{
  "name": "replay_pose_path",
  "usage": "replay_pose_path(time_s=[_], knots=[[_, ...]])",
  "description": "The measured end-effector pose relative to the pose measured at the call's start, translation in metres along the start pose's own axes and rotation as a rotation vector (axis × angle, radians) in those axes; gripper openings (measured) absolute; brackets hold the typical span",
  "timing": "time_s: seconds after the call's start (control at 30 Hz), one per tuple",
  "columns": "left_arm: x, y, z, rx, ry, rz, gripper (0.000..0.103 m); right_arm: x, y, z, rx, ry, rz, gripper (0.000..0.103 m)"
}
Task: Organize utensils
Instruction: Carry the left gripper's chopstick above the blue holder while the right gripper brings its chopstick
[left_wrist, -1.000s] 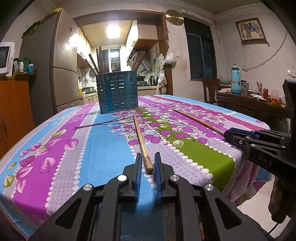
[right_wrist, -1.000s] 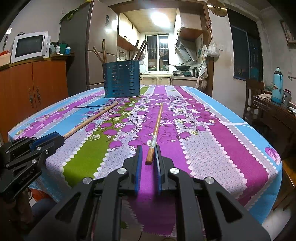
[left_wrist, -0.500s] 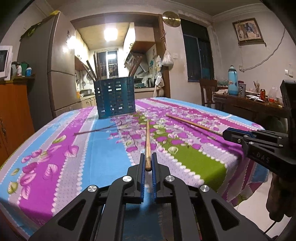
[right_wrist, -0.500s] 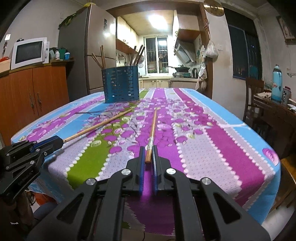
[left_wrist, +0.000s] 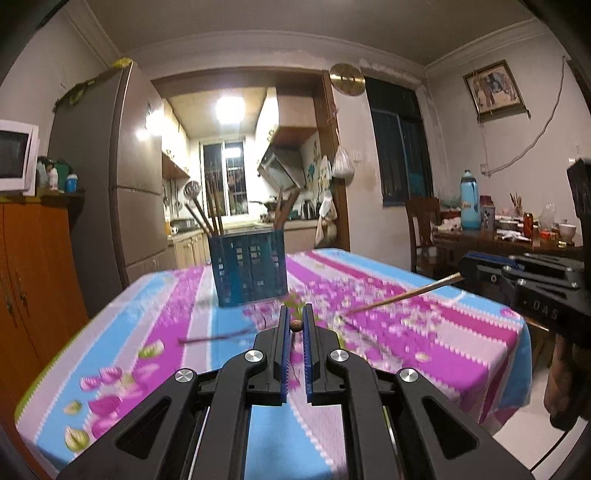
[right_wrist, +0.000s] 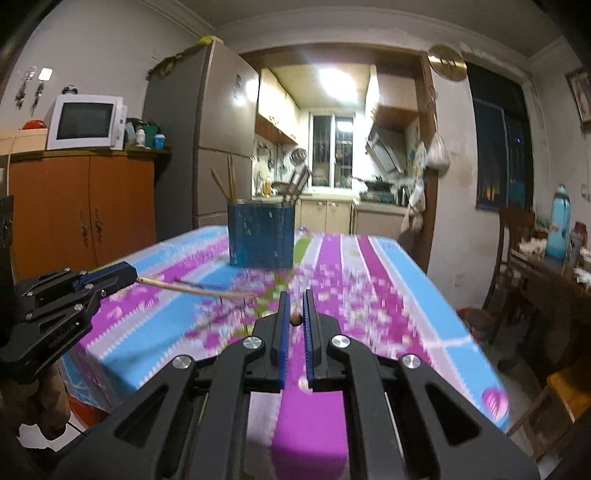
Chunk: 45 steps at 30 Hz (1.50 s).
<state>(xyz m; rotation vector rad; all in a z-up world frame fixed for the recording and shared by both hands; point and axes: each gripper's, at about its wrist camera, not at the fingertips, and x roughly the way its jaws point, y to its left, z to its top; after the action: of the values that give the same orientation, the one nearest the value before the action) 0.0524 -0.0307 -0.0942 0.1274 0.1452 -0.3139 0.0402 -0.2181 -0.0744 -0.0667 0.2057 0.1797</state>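
Observation:
My left gripper (left_wrist: 295, 310) is shut on a wooden chopstick (left_wrist: 295, 325); I see it end-on between the blue pads, raised above the floral tablecloth (left_wrist: 461, 350). My right gripper (right_wrist: 295, 295) is shut on a second chopstick (right_wrist: 295, 319), also seen end-on. Each view shows the other gripper from the side: the right gripper (left_wrist: 480, 269) with its chopstick (left_wrist: 399, 297) slanting out over the table, the left gripper (right_wrist: 110, 277) with its chopstick (right_wrist: 192, 290). A blue slotted utensil holder (left_wrist: 251, 273) (right_wrist: 262, 240) stands at the table's far end with several sticks in it.
A tall fridge (left_wrist: 122, 184) and an orange cabinet (right_wrist: 81, 206) with a microwave (right_wrist: 86, 122) stand to the left. A wooden chair (left_wrist: 424, 229) and a cluttered side table (left_wrist: 498, 236) with a blue bottle (left_wrist: 470, 201) are at the right. A kitchen doorway lies behind the holder.
Both grippers closed on the chopsticks that lay on the cloth and lifted them off the table. Both views rose, and each chopstick swung up until it shows end-on.

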Motion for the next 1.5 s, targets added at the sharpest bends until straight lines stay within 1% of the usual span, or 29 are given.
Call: replay_pose_path(time_s=[0.2,0.33,0.53,0.67,0.8,0.9,1.17,1.23,1.37,1.4,1.5], knots=[[0.000,0.004,0.028,0.008,-0.044,-0.007,0.008,0.001,-0.004,0.035,-0.040,-0.041,0.032,0.005],[0.005,0.008,0.047,0.017,-0.059,-0.013,0.008,0.005,-0.007,0.058,-0.064,-0.059,0.054,0.005],[0.023,0.016,0.072,0.026,-0.045,-0.022,0.008,0.023,-0.019,0.081,-0.045,-0.031,0.093,0.005],[0.031,0.021,0.086,0.024,-0.026,-0.032,0.008,0.032,-0.021,0.093,-0.039,-0.018,0.121,0.005],[0.044,0.028,0.099,0.012,0.020,-0.045,0.008,0.043,-0.020,0.106,-0.038,-0.005,0.147,0.005],[0.048,0.032,0.109,0.016,0.032,-0.046,0.008,0.051,-0.020,0.115,-0.030,-0.003,0.161,0.005],[0.046,0.037,0.141,0.027,0.053,-0.043,0.008,0.058,-0.017,0.131,-0.016,-0.028,0.192,0.005],[0.045,0.039,0.147,0.034,0.066,-0.043,0.008,0.062,-0.017,0.136,-0.009,-0.029,0.202,0.005],[0.046,0.047,0.159,0.017,0.095,-0.045,0.008,0.071,-0.019,0.146,0.010,-0.040,0.220,0.005],[0.047,0.050,0.163,0.006,0.116,-0.051,0.008,0.073,-0.020,0.148,0.010,-0.045,0.221,0.005],[0.048,0.054,0.171,0.006,0.136,-0.044,0.008,0.080,-0.023,0.155,0.023,-0.057,0.228,0.005]])
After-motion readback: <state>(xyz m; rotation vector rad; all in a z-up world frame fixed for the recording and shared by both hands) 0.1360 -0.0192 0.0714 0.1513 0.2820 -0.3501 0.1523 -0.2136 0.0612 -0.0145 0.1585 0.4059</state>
